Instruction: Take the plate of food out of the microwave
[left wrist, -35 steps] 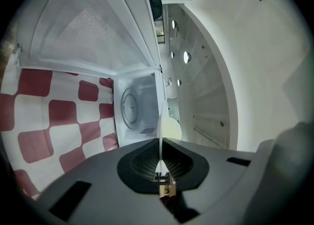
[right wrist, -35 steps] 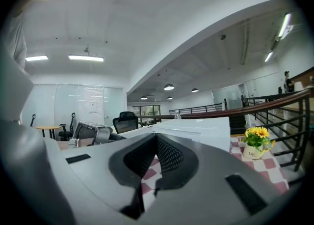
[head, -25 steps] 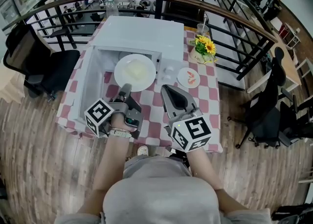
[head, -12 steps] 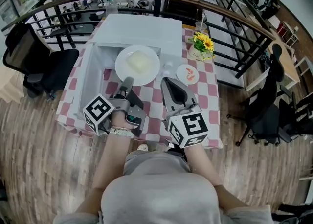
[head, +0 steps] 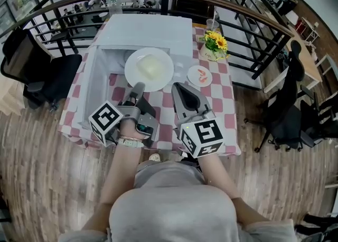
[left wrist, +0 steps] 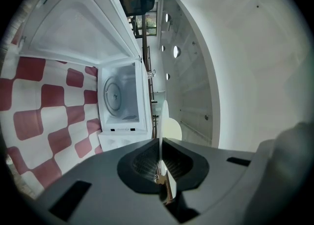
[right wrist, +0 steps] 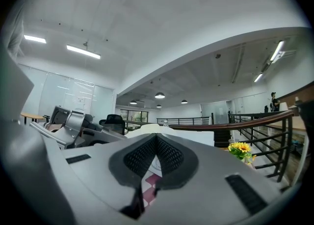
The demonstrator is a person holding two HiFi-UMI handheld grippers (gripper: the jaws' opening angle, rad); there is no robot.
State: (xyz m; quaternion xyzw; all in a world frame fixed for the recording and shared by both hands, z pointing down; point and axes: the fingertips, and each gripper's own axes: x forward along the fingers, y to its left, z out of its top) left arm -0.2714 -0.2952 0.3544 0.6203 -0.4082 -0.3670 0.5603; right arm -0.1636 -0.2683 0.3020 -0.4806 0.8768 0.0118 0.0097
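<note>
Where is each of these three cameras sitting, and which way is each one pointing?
Head view: on the person's head, facing steeply down at the red-and-white checked tablecloth and open white microwave; shows the person's torso, left gripper and right gripper.
Left gripper view: rides the left gripper, looks along jaws shut on the round white plate of food, towards the microwave cavity.
Right gripper view: rides the right gripper, faces across the table to yellow sunflowers; jaws together, empty.
Shared: head and left gripper views both show plate and microwave.

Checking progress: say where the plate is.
Head view, centre-left: the plate is outside the microwave, its near rim pinched by the left gripper, small dish to its right.
</note>
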